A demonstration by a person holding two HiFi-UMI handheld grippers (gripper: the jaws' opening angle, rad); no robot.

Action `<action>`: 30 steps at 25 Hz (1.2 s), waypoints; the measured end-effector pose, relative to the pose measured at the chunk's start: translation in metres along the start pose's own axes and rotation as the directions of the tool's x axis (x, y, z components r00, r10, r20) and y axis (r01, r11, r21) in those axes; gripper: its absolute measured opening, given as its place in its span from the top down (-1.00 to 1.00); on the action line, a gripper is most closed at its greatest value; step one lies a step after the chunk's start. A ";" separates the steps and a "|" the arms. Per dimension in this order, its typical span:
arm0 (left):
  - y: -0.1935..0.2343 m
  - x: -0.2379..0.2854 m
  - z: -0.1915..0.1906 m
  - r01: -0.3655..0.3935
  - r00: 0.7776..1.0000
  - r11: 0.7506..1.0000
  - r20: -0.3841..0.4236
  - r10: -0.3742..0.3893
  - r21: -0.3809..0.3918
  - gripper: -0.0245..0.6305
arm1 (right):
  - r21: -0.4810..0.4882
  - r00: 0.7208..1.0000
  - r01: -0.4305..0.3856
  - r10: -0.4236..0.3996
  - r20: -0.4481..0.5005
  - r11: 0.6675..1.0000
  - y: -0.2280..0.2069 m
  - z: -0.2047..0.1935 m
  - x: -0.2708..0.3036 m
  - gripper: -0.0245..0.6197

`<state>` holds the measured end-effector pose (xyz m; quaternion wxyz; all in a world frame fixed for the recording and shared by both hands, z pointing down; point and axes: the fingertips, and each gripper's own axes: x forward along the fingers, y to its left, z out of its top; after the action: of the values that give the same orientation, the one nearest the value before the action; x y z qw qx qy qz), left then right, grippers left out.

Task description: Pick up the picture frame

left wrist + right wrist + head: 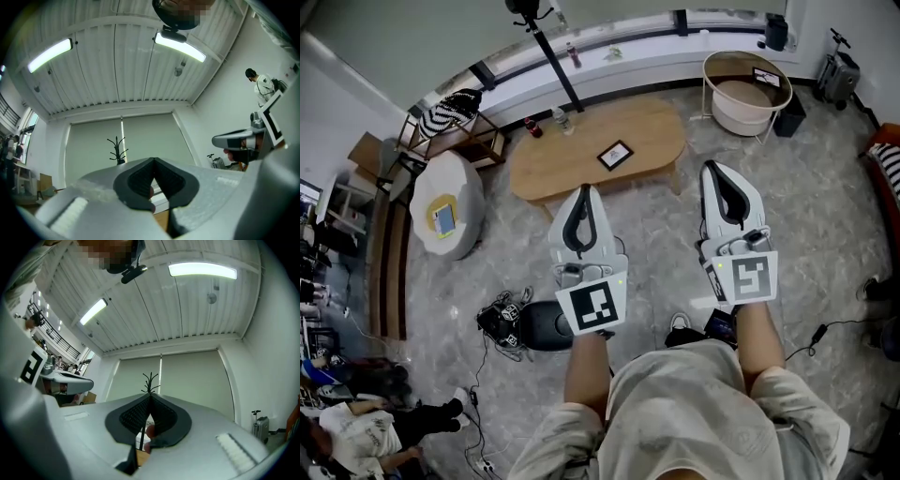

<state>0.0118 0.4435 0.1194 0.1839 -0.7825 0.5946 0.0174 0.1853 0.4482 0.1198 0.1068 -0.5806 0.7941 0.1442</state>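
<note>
Two grippers [584, 192] [713, 171]; one picture frame [615, 155]; one wooden table [567, 161]; one coat stand [547, 45].

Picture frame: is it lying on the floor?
No, the picture frame lies flat on the wooden table.

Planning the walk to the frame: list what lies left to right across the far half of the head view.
White round pouf → picture frame on the wooden table → round white basket.

Left gripper [153, 161] jaws pressed together, nothing between; coat stand [117, 149] beyond, before blinds [91, 140]; right gripper [234, 139] at right edge.
</note>
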 end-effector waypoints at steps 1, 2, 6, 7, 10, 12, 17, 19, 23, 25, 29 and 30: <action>-0.004 0.007 0.000 0.000 1.000 1.000 -0.001 0.000 -0.001 0.91 | 0.005 1.000 0.001 -0.001 -0.001 1.000 -0.006 -0.003 0.003 0.92; -0.007 0.013 -0.001 0.000 1.000 1.000 -0.002 0.000 -0.002 0.91 | 0.009 1.000 0.001 -0.001 -0.002 1.000 -0.012 -0.006 0.006 0.92; -0.023 0.032 -0.007 -0.005 1.000 1.000 -0.012 0.005 0.002 0.91 | 0.023 1.000 0.001 -0.001 -0.006 1.000 -0.033 -0.018 0.013 0.92; -0.027 0.036 -0.008 -0.006 1.000 1.000 -0.013 0.006 0.001 0.91 | 0.028 1.000 0.002 -0.002 -0.007 1.000 -0.038 -0.021 0.014 0.92; -0.037 0.041 -0.010 0.002 1.000 1.000 -0.023 -0.002 -0.001 0.91 | 0.037 1.000 0.007 -0.007 -0.015 0.999 -0.048 -0.027 0.016 0.92; -0.042 0.042 -0.015 0.011 0.999 1.000 -0.037 -0.011 0.006 0.91 | 0.038 1.000 0.013 -0.012 -0.020 0.999 -0.051 -0.031 0.016 0.92; -0.042 0.046 -0.031 0.013 0.999 1.000 -0.052 -0.013 0.002 0.91 | 0.034 1.000 0.012 -0.011 -0.028 0.999 -0.048 -0.044 0.020 0.92; -0.039 0.051 -0.039 0.008 0.998 1.000 -0.063 -0.009 -0.004 0.91 | 0.026 0.999 0.011 -0.010 -0.039 1.000 -0.050 -0.049 0.026 0.92; -0.031 0.066 -0.047 -0.010 0.999 1.000 -0.050 0.010 -0.018 0.91 | 0.006 0.999 -0.007 0.008 -0.045 1.000 -0.051 -0.057 0.041 0.92; -0.026 0.074 -0.051 -0.022 0.999 0.999 -0.040 0.020 -0.025 0.91 | -0.007 0.999 -0.017 0.017 -0.048 1.000 -0.050 -0.060 0.051 0.92; -0.008 0.092 -0.063 -0.029 0.999 0.999 -0.047 0.028 -0.030 0.91 | -0.022 0.999 -0.029 0.028 -0.041 0.999 -0.042 -0.066 0.082 0.92; -0.002 0.098 -0.068 -0.030 0.998 0.999 -0.051 0.028 -0.032 0.91 | -0.024 0.999 -0.032 0.031 -0.041 0.999 -0.040 -0.068 0.091 0.92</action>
<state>0.0291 0.3329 0.1590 0.1555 -0.7769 0.6101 0.0101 0.1956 0.3315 0.1489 0.0811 -0.5723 0.8032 0.1439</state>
